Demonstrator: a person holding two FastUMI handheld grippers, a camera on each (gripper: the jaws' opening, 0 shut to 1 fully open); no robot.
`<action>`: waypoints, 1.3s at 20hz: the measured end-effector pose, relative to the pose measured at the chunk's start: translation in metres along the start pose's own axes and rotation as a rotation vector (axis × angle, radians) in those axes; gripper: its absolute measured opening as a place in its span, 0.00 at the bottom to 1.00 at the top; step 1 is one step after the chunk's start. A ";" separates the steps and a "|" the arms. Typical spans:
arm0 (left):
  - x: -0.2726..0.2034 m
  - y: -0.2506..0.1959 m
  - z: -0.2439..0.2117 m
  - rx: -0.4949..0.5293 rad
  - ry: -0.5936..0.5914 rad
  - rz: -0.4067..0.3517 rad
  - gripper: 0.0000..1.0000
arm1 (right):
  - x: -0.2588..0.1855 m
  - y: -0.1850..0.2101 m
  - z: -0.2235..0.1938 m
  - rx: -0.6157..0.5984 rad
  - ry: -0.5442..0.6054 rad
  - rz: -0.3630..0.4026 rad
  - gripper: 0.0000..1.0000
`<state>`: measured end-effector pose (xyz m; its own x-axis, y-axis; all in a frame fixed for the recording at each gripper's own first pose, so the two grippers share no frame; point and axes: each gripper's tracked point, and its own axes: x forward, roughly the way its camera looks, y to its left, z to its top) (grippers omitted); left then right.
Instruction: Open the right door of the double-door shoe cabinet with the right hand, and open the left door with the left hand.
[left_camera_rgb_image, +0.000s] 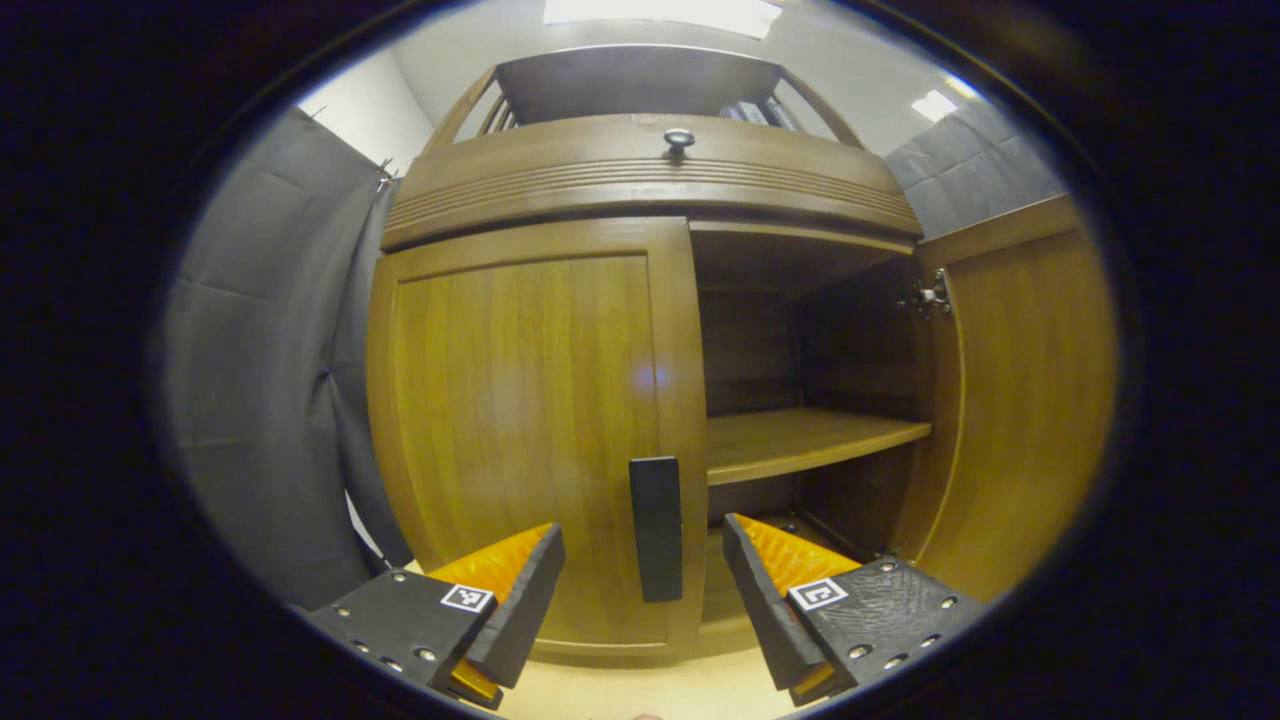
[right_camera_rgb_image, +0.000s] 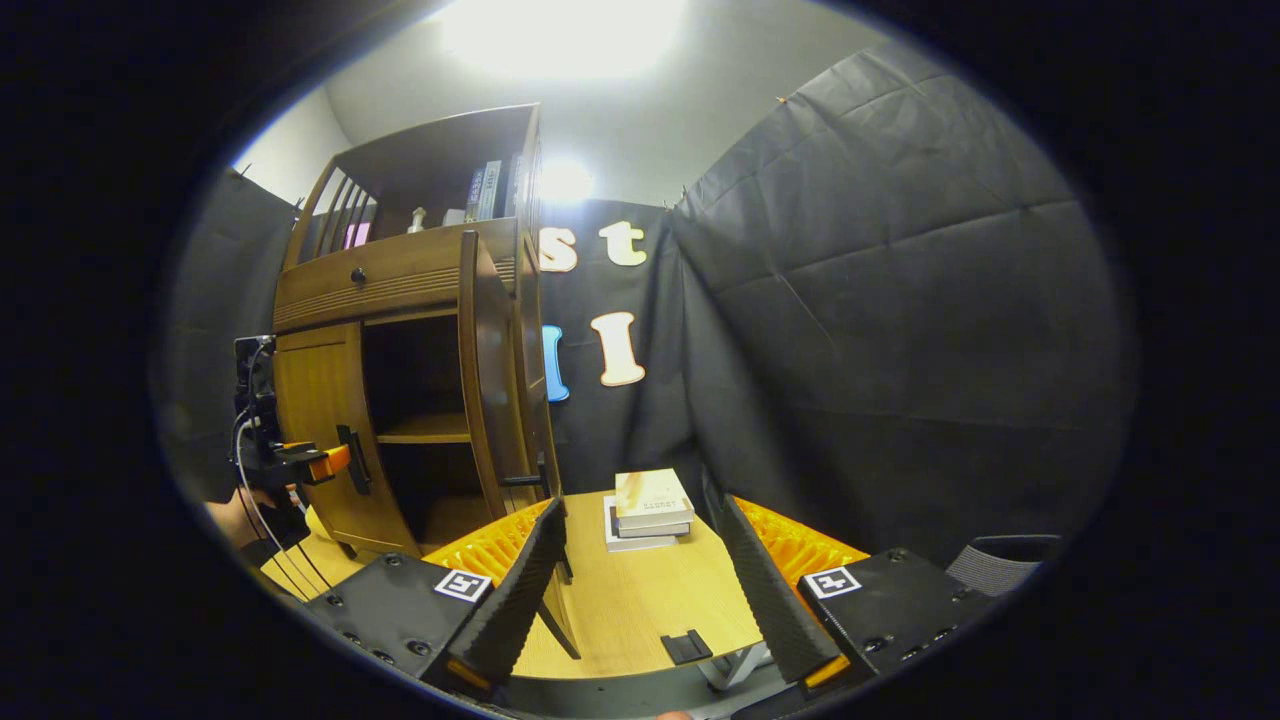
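Wood-grained brown left door of the shoe cabinet is closed; my left claw is spread wide, its fingers straddling the door's dark upright handle without touching. My right claw is released too, holding nothing, over the pale table. Farther off, the brown right door stands swung open, baring an inner wooden shelf. Stacked books lie beyond.

cabinet's lower compartment dark, shelf books too small to tell
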<state>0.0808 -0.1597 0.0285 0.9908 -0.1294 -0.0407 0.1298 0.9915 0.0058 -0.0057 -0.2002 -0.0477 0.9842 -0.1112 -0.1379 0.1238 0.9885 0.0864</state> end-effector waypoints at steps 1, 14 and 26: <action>0.000 0.000 -0.002 0.003 0.005 -0.002 0.92 | -0.002 0.000 -0.001 0.001 0.003 -0.006 0.98; 0.018 -0.011 -0.001 -0.060 0.010 -0.020 0.42 | -0.019 -0.001 -0.016 -0.018 0.042 -0.034 0.98; -0.033 0.000 0.003 -0.062 0.002 -0.041 0.21 | -0.010 0.021 -0.016 0.008 0.028 0.041 0.98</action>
<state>0.0486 -0.1551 0.0327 0.9845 -0.1701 -0.0416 0.1676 0.9842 -0.0578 -0.0152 -0.1765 -0.0600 0.9845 -0.0676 -0.1619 0.0846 0.9913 0.1008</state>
